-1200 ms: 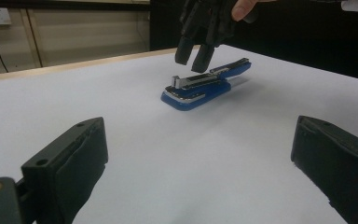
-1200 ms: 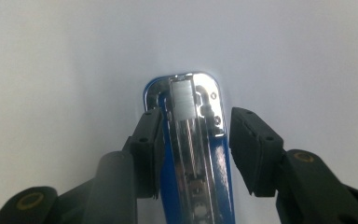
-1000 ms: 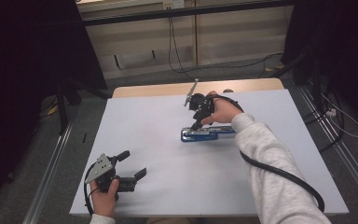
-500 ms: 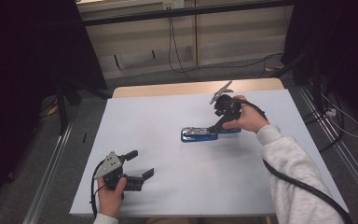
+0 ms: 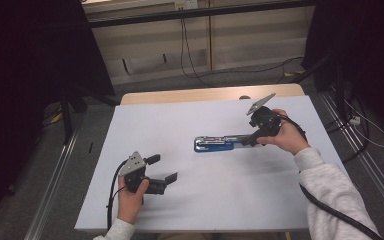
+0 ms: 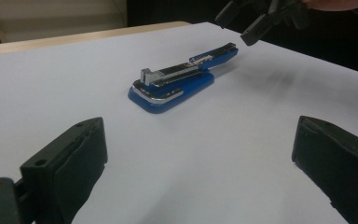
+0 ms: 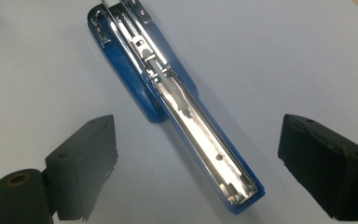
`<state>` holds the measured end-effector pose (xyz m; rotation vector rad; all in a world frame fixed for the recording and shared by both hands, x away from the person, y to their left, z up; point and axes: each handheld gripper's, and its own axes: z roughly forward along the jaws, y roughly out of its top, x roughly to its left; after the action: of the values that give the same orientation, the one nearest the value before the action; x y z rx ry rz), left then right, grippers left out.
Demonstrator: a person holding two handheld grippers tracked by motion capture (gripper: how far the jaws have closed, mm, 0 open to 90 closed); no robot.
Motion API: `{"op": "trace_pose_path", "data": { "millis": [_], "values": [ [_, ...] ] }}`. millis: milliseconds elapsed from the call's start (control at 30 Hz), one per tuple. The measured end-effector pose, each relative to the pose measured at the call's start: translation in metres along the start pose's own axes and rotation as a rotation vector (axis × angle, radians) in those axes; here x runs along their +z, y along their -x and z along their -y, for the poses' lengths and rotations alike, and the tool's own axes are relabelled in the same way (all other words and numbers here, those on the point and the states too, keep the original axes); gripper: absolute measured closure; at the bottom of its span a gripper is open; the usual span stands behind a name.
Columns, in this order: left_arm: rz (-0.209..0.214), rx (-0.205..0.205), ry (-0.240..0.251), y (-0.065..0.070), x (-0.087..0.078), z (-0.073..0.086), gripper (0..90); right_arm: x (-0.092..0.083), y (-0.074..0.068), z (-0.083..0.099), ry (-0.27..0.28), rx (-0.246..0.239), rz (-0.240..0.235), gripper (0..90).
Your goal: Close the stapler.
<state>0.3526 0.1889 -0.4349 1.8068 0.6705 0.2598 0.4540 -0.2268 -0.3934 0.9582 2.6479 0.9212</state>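
we have the blue stapler [image 5: 219, 143] lying open just right of the middle of the high view, on the white sheet [image 5: 190, 215] that covers the desk [image 5: 180, 95]. its top arm is swung back flat, so the long metal staple channel [image 7: 200, 135] faces up. we judge the step in hand to be work on that opened stapler, most likely loading or checking the channel.

our right gripper [image 5: 248, 140] sits at the right-hand end of the stapler in the high view. its jaws have just been opening and now stand wide; in the right gripper view they flank the near end of the stapler without touching it, and nothing is pressed between the pads. our left gripper [image 5: 161, 169] hangs in the lower left of the high view, well apart from the stapler, jaws wide and empty, pointing toward it.

the only container here is the channel itself. it looks bare metal along most of its length, and we cannot tell whether any staples sit at the far end.

the next move, as we judge it, calls for one gripper to steady the blue base while the other takes the swung-back arm squarely, since the stapler will slide easily on the smooth sheet.
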Motion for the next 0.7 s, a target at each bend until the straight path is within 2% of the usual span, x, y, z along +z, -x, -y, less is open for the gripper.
{"op": "trace_pose_path", "data": {
  "millis": [267, 367, 400, 467, 500, 533, 700],
  "values": [
    [-0.008, -0.022, -0.007, -0.005, 0.012, -0.005, 3.2, -0.004, 0.0, 0.024, 0.022, 0.027, 0.021, 10.7],
    [0.001, -0.029, -0.019, -0.008, 0.017, -0.007, 3.2, -0.008, 0.001, 0.039, 0.024, 0.04, 0.035, 10.7],
    [0.003, -0.029, -0.021, -0.009, 0.019, -0.007, 3.2, -0.009, 0.002, 0.043, 0.034, 0.057, 0.033, 10.7],
    [0.002, -0.037, -0.017, -0.011, 0.023, -0.009, 3.3, -0.01, 0.002, 0.047, 0.037, 0.061, 0.036, 10.7],
    [0.004, -0.04, -0.02, -0.012, 0.025, -0.01, 3.6, -0.014, 0.002, 0.052, 0.039, 0.064, 0.063, 10.8],
    [-0.017, -0.04, -0.029, -0.014, 0.03, -0.012, 3.7, -0.015, 0.002, 0.054, 0.04, 0.062, 0.07, 11.0],
    [-0.04, -0.053, -0.031, -0.017, 0.038, -0.016, 4.2, -0.02, 0.001, 0.062, 0.056, 0.082, 0.095, 16.5]
  ]
}}
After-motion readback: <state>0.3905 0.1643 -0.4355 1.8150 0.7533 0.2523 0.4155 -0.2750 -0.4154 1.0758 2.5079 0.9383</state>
